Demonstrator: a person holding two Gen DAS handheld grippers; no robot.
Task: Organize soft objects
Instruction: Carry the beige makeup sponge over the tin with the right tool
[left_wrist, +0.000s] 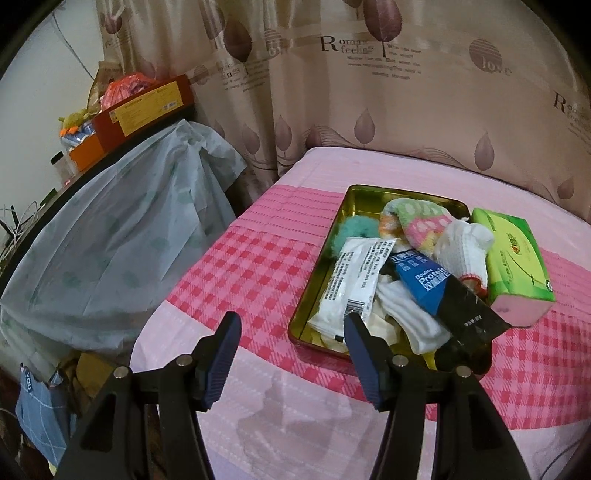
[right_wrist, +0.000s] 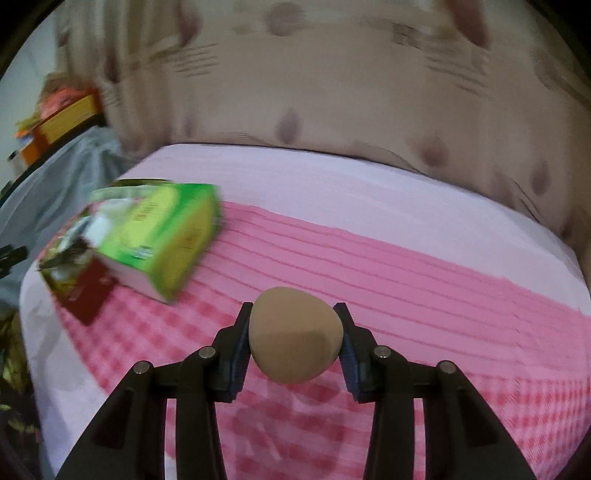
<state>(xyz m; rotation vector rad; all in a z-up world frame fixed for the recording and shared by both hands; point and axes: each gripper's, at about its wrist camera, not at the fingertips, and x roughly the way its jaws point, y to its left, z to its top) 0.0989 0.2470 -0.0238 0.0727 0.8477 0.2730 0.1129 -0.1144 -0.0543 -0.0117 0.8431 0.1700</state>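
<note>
A gold metal tray sits on the pink checked bed. It holds a teal fuzzy puff, a spotted pastel sock, white socks, a white packet and a dark protein packet. A green tissue pack leans at the tray's right side and shows blurred in the right wrist view. My left gripper is open and empty, just in front of the tray's near left corner. My right gripper is shut on a tan egg-shaped sponge, above the bed right of the tissue pack.
The bed ends at a beige patterned curtain behind. On the left stands a piece of furniture draped in pale plastic sheet, with boxes on top. A blue checked bag hangs low at the left.
</note>
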